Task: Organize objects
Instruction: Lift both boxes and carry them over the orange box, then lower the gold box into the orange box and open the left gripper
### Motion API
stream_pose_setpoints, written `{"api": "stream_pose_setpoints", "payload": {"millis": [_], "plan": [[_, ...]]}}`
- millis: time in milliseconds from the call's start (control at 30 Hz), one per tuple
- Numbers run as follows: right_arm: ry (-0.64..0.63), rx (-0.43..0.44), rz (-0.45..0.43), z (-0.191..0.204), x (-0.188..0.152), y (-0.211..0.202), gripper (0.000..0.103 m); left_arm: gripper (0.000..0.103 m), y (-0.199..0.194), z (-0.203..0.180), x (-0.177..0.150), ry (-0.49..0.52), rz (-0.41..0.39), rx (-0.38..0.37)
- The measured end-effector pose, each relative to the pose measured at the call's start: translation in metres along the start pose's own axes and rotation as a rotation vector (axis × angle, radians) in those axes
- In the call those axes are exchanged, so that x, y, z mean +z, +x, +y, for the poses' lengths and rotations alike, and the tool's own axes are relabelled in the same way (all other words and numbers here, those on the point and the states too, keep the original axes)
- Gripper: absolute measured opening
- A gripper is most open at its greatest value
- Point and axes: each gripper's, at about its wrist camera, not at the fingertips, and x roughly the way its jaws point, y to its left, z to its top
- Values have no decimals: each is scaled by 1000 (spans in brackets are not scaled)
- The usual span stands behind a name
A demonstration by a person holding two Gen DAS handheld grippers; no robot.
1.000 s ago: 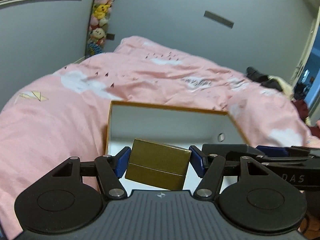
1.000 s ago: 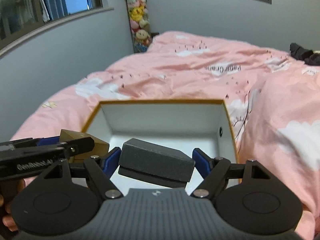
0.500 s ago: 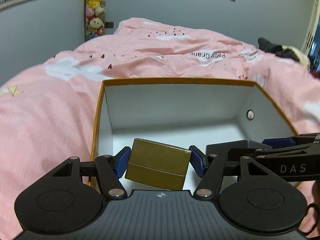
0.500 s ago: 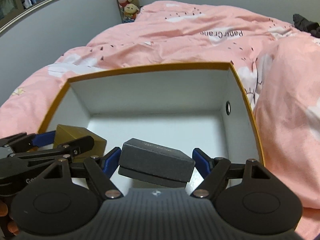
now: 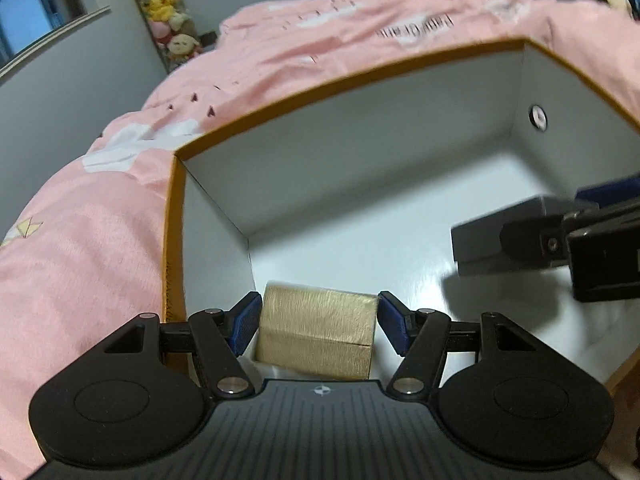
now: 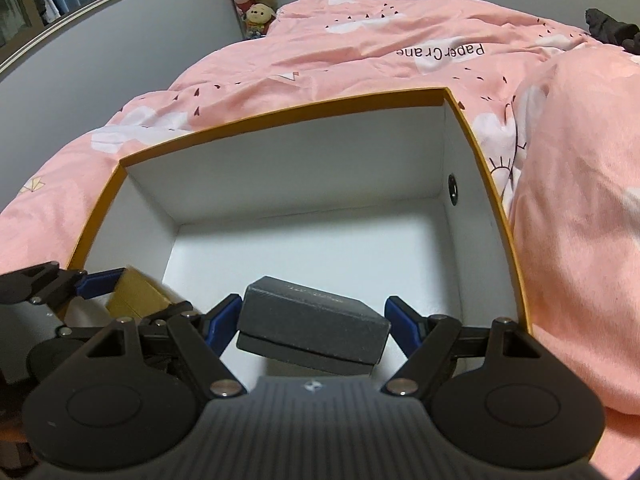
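- Left claw (image 5: 318,322) clamped on gold box (image 5: 316,330), low at near-left corner inside open storage box (image 5: 348,152) on the bed (image 5: 80,272).
- Right claw (image 6: 312,330) clamped on grey box (image 6: 312,326), near-right, above the floor.
- Neither released yet; otherwise empty inside.

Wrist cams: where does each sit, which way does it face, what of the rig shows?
Left wrist: on the left gripper, looking down along its fingers into the open box; gold box clamped; right gripper enters at right.
Right wrist: on the right gripper, same downward look; dark grey box clamped; left gripper at lower left.
Shared: open box, both small boxes, pink duvet.
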Motion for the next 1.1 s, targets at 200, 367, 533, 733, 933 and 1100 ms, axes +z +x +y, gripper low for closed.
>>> {"api": "stream_pose_setpoints", "payload": {"millis": [200, 367, 533, 733, 933, 1100], "plan": [[-4, 3, 6, 0, -3, -2, 78, 74, -4, 11, 5, -25, 69, -93], [-13, 6, 3, 1, -4, -5, 78, 49, -13, 25, 3, -86, 116, -170], [-18, 11, 2, 4, -5, -6, 78, 29, -17, 39, -2, -98, 147, -202], [-32, 20, 0, 9, -5, -8, 78, 29, -22, 56, 2, -153, 136, -295], [-33, 23, -5, 10, -4, -9, 78, 29, -13, 47, 21, -76, 73, -301], [-35, 24, -2, 10, -3, -9, 78, 26, 12, 40, 35, -42, 121, -284]]}}
